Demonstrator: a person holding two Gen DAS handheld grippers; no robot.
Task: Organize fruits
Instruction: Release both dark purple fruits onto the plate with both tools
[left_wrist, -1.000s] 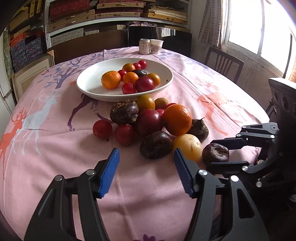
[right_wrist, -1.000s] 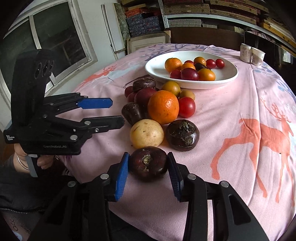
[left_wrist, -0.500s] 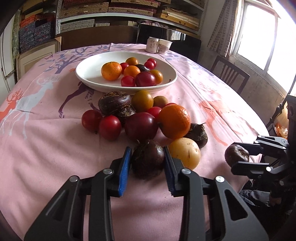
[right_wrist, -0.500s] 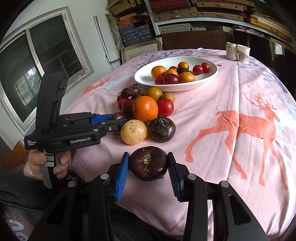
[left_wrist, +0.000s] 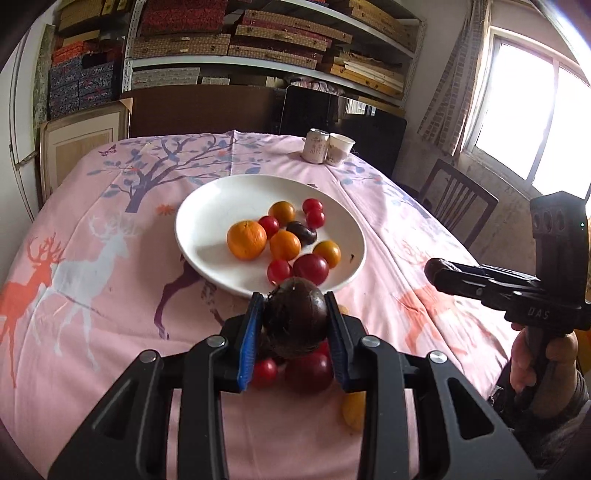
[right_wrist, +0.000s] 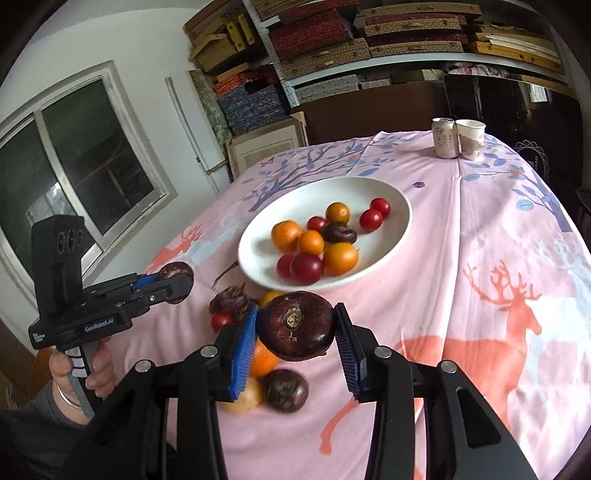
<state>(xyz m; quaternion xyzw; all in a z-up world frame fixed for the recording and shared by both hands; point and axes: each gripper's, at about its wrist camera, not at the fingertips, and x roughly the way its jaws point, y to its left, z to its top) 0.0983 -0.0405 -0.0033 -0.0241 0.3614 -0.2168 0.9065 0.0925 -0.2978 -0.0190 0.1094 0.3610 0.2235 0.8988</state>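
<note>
Fruits (left_wrist: 295, 325) (right_wrist: 295, 328) aloft near plate rim (left_wrist: 354, 277)

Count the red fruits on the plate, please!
5 red fruits on the plate: two together at the far side, one in the middle, two at the near edge. More could hide behind bigger fruit.

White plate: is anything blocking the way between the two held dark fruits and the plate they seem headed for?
Nothing visible does. The left gripper and right gripper each hold a dark fruit in the air short of the white plate. The loose fruit pile lies lower, on the cloth.
</note>
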